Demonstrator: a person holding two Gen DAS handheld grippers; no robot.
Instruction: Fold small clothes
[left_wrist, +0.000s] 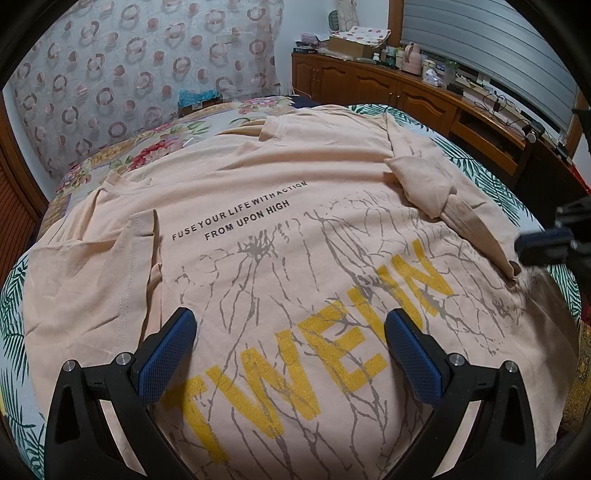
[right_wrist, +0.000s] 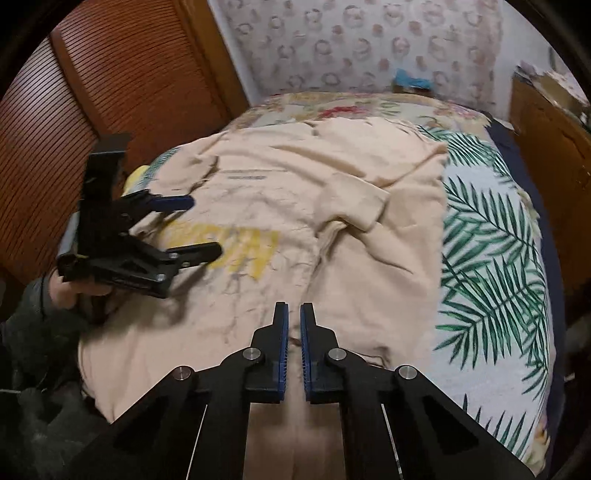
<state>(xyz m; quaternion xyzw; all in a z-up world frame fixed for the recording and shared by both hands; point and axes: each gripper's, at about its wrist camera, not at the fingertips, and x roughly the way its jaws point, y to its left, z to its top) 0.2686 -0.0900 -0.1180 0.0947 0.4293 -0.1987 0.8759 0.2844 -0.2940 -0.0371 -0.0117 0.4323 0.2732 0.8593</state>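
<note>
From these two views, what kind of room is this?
Most likely a bedroom: a bed with a leaf-print sheet, a brown wooden sideboard crowded with household items, and a patterned lace curtain.

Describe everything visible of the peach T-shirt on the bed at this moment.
The peach T-shirt is thin cotton-like knit, spread print-up over the bedspread. It carries small black text, grey crack-like lines and large yellow letters. One sleeve is folded inward and rumpled. The right gripper is shut on a raised fold of its fabric; the left gripper hangs open above the print.
</note>
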